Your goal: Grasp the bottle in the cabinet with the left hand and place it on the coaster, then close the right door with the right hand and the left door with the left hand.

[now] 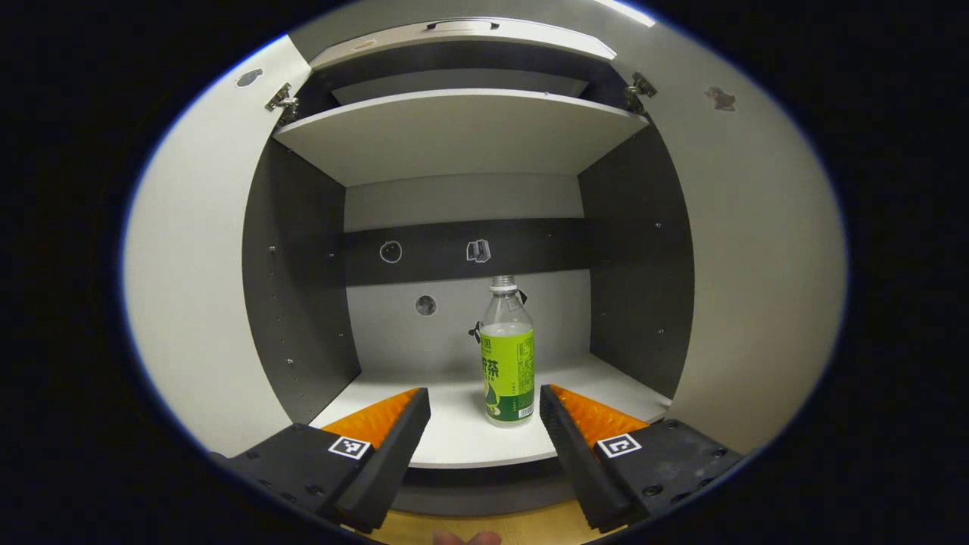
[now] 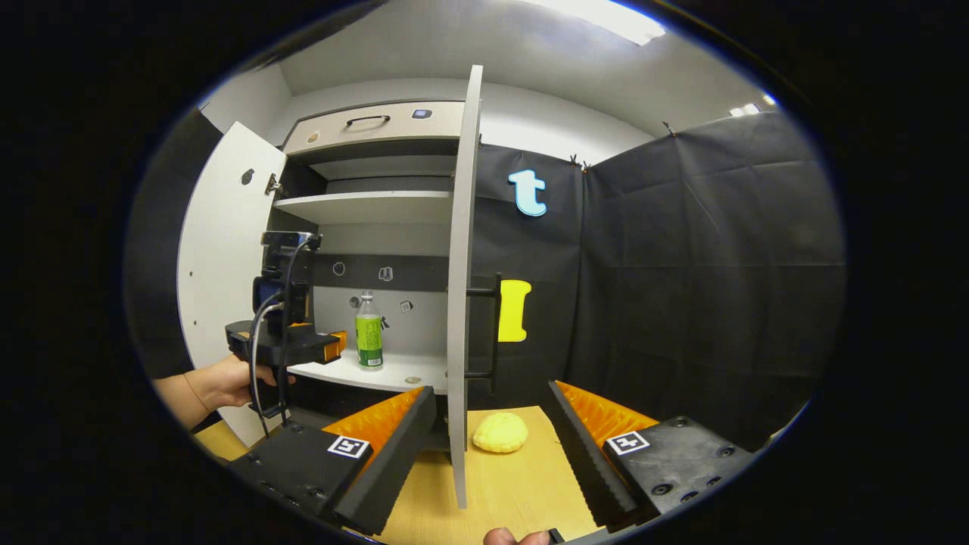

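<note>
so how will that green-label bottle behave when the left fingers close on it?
The bottle looks like thin clear plastic, so it may flex under squeeze. It stands tall and narrow on the shelf, so an off-centre touch could tip it. Liquid seems to fill most of it, so probably fairly heavy. The left gripper is open, short of it.

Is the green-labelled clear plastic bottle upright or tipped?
Upright: the green-labelled clear plastic bottle stands on its base on the white cabinet shelf, cap upward.

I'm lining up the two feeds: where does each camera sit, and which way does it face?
Left gripper view: rides the left gripper, faces straight into the open cabinet at the bottle; its open fingers show.
Right gripper view: rides the right gripper, back on the right, faces the right door edge-on; its fingers show, plus a hand.
Shared: bottle, cabinet, left gripper.
</note>
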Demonstrator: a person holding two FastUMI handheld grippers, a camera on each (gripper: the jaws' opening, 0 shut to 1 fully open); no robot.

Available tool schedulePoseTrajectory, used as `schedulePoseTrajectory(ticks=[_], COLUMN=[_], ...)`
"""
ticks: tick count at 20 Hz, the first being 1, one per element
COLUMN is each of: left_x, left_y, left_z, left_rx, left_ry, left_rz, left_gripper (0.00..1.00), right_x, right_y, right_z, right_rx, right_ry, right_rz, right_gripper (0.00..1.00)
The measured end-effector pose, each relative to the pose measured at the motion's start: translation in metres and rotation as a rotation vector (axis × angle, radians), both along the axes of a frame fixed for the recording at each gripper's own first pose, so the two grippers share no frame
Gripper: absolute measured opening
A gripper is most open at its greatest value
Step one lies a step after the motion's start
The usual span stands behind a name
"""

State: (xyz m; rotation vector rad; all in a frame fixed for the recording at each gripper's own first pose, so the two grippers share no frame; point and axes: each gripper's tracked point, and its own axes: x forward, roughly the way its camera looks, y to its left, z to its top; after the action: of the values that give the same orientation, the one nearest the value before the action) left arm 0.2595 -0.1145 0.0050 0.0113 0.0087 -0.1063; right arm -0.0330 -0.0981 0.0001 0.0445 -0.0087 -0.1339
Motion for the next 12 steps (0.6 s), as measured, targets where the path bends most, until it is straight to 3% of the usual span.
schedulePoseTrajectory(ticks=[12], left_x=[0.093], left_y=[-0.019], left_z=[-0.005], left_rx=[0.009], left_ry=[0.023], left_rz=[0.043], left_gripper=[0.96], right_x=[0.023], right_y=[-0.013], right_z=[-0.010], right_rx=[-0.016], right_ry=[0.010], right_rz=[0.006], right_gripper=[0.98])
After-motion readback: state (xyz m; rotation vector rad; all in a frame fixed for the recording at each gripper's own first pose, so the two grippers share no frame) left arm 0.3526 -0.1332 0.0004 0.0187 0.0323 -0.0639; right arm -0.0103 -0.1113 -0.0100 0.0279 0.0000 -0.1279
